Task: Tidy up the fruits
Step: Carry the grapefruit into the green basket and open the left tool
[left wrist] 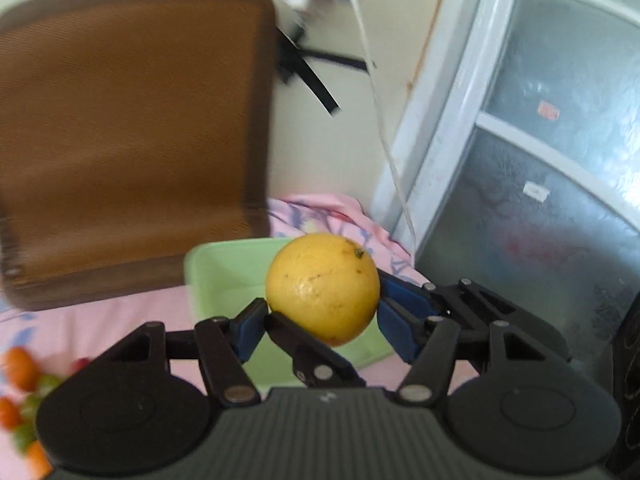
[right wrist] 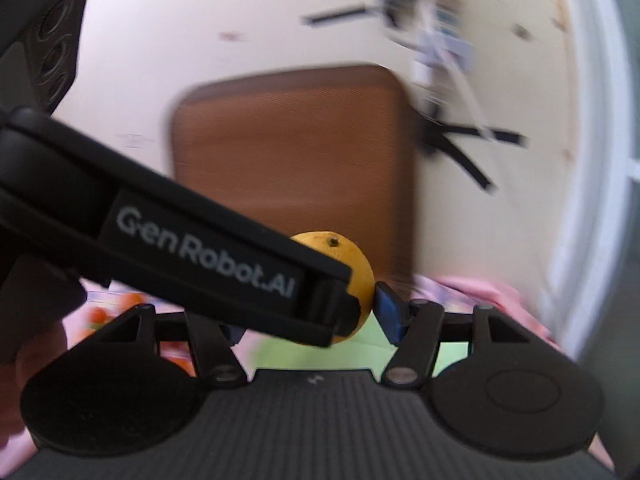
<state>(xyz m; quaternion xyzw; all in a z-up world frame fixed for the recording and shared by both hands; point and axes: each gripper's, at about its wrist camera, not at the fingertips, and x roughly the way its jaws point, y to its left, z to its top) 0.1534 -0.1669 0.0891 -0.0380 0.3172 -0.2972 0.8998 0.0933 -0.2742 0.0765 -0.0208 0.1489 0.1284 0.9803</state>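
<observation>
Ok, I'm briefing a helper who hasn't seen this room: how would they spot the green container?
Find the brown mesh chair back over the pink bedsheet. Right of its lower corner, on the sheet, sits the pale green tub, behind the yellow fruit gripped in the left tool. It is the only open, straight-walled box; everything else nearby is small round fruit.

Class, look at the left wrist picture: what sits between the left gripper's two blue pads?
A yellow citrus fruit fills the gap of the left gripper, pressed by both pads, in front of the green tub.
</observation>
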